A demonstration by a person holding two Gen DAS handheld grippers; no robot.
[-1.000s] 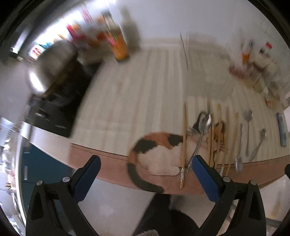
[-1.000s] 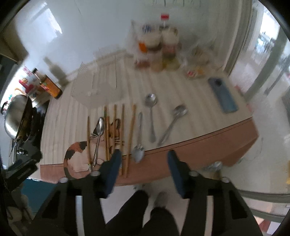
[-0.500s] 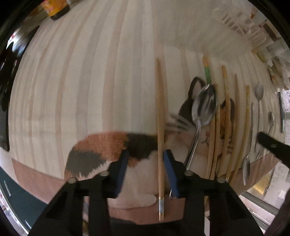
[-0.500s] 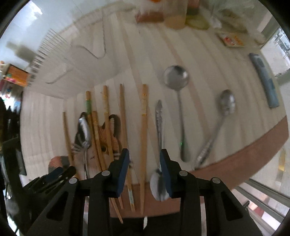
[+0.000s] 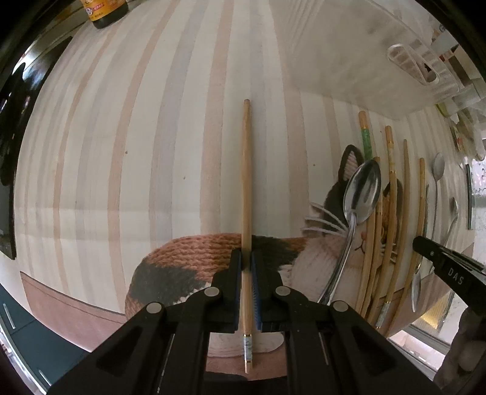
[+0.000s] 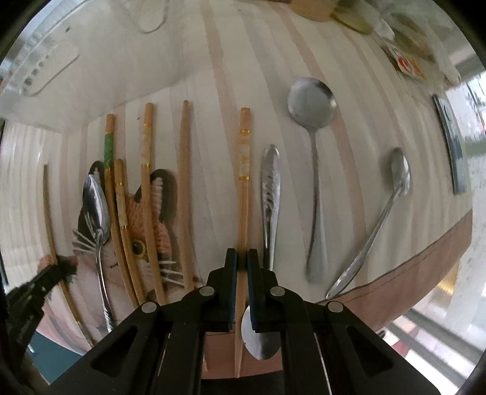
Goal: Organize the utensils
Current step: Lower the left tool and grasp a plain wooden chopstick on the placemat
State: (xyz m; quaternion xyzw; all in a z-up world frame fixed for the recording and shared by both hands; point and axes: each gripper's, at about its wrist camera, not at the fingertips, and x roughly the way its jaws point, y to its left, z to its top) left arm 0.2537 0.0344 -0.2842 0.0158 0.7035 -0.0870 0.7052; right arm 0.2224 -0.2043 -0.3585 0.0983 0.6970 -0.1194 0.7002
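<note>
chopsticks pinched lengthwise in low left gripper, right gripper

Bottle cut off by top edge, label unreadable. Jars cut by top edge. Rack blurred. Spoon bowl partly behind right tongs. Packets too blurred to identify.

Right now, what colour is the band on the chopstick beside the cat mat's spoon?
Green, on the chopstick, clearest in the right wrist view.
</note>
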